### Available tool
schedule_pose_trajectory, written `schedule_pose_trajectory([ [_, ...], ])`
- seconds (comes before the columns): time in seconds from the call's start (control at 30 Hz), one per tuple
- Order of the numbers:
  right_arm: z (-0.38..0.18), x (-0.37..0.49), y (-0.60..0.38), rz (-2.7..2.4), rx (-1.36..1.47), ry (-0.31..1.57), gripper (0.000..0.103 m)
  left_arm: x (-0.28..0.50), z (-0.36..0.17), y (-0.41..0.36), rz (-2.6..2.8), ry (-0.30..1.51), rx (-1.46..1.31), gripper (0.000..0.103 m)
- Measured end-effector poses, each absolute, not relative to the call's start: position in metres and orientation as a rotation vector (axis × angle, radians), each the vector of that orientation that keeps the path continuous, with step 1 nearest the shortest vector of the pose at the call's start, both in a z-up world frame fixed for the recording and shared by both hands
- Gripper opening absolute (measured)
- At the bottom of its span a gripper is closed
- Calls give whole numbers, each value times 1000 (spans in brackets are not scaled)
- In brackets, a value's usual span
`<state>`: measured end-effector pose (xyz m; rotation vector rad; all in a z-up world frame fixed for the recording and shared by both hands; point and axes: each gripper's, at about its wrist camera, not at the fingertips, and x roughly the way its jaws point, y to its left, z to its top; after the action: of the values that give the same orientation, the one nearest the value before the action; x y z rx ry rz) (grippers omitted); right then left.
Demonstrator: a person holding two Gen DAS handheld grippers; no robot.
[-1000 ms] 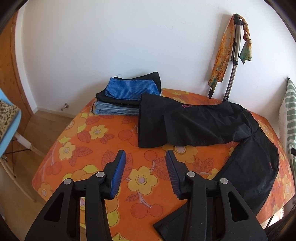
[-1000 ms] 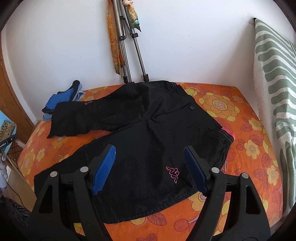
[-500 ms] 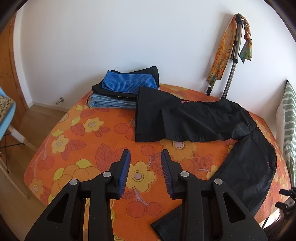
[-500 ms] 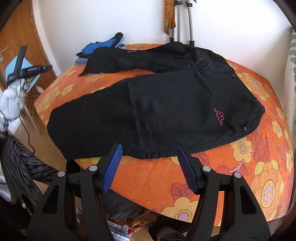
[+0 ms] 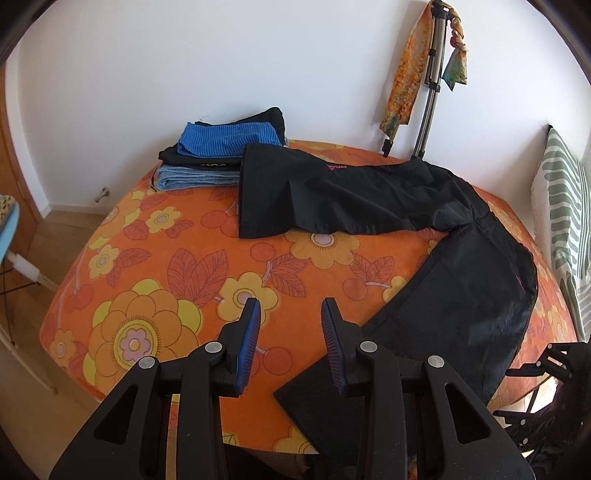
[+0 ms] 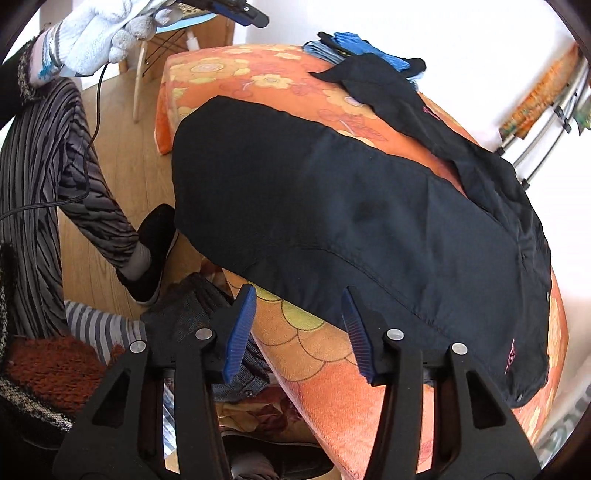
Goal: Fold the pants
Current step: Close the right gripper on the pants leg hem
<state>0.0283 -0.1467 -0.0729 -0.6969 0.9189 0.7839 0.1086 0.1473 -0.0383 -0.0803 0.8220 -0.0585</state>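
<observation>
On the orange flowered table (image 5: 177, 280), a pair of black pants (image 5: 369, 192) lies spread out, one leg running along the far side toward the wall and the other reaching to the near edge, its hem hanging just past the rim. Beyond the far leg's cuff sits a stack of folded clothes (image 5: 221, 155), blue on top, with the cuff touching its side. A tripod (image 5: 430, 81) draped with an orange scarf leans against the white wall.

The left claw (image 5: 290, 310) hovers over bare tablecloth just beside the near leg's hem, its blue pads set narrowly apart with nothing between them. The right claw (image 6: 299, 299) points down at the table's edge, right at the lower seam of the pants (image 6: 351, 206); its jaws have just been closing and stand half open, with no cloth pinched between the pads. In the right wrist view a white-gloved hand (image 6: 99, 33) appears at upper left, holding the other tool.
</observation>
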Motion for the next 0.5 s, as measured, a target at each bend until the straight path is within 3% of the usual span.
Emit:
schedule_pose_trajectory([
  [0.5, -85, 21, -114, 863, -889, 793, 49, 86, -40, 125, -105, 833, -53, 32],
])
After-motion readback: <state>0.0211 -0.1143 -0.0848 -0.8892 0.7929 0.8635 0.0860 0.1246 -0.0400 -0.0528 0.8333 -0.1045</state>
